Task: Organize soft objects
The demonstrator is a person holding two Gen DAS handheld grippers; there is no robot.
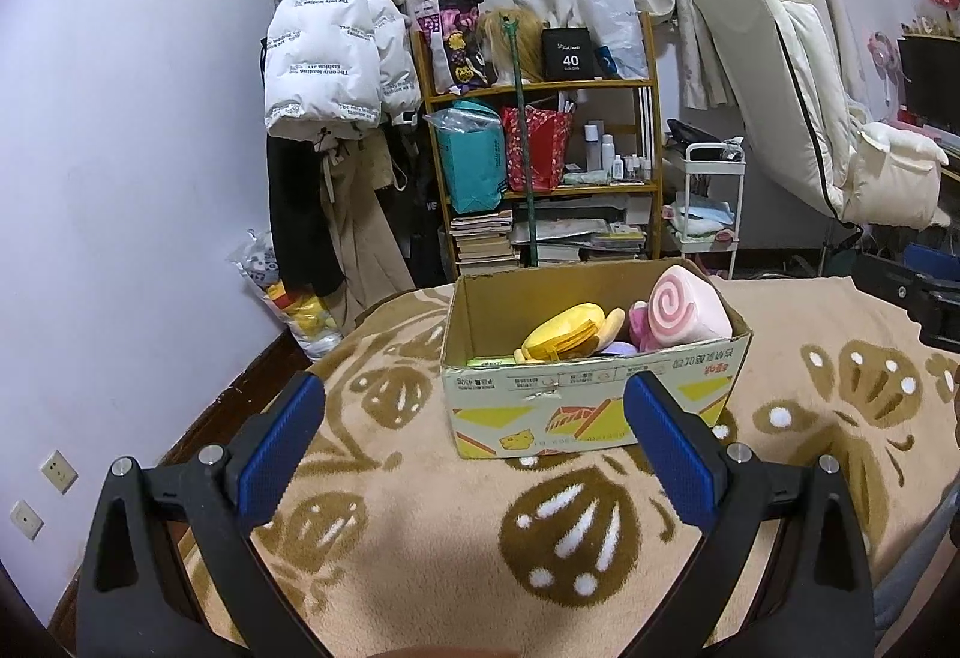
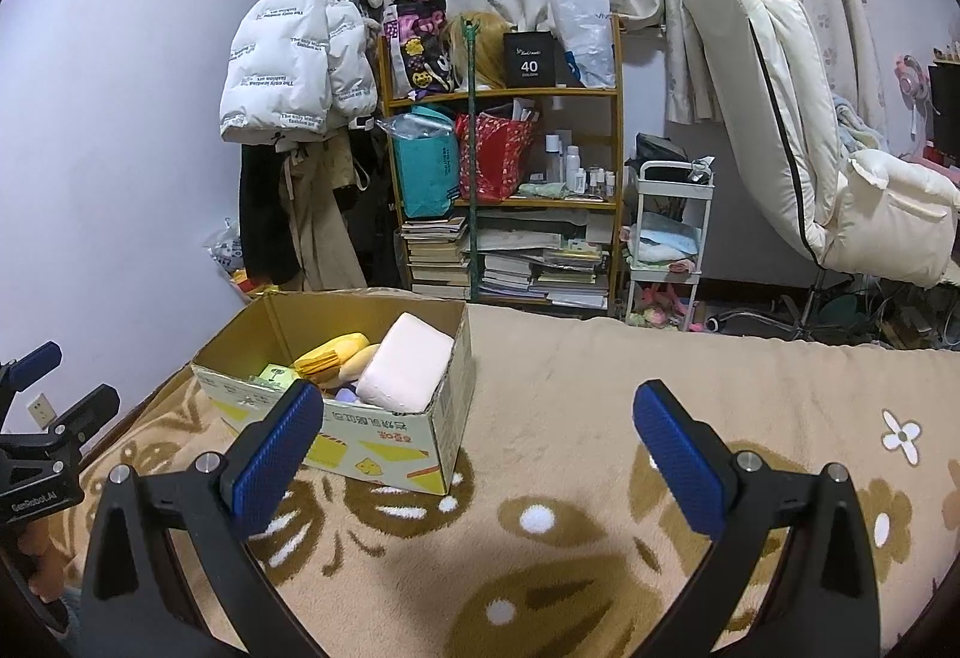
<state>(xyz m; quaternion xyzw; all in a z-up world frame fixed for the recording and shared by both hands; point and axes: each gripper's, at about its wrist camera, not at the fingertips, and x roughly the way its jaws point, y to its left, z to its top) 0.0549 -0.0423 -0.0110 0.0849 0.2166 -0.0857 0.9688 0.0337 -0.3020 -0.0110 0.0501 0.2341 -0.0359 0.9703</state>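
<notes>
A cardboard box (image 1: pixel 591 406) stands on the beige patterned blanket (image 1: pixel 420 538). It holds soft toys: a pink swirl roll plush (image 1: pixel 687 307), a yellow plush (image 1: pixel 567 337) and a small purple one (image 1: pixel 618 349). My left gripper (image 1: pixel 474 442) is open and empty, just in front of the box. In the right wrist view the box (image 2: pixel 384 442) is at left with the pink plush (image 2: pixel 405 370) and yellow plush (image 2: pixel 330 352) inside. My right gripper (image 2: pixel 477 448) is open and empty, to the right of the box. The left gripper (image 2: pixel 42 442) shows at the left edge.
A wooden shelf (image 1: pixel 540 147) with bags, bottles and books stands behind the bed. A white jacket (image 1: pixel 330 51) hangs on the wall at left. A white cart (image 2: pixel 669 244) and a cream recliner chair (image 2: pixel 810 117) stand at right.
</notes>
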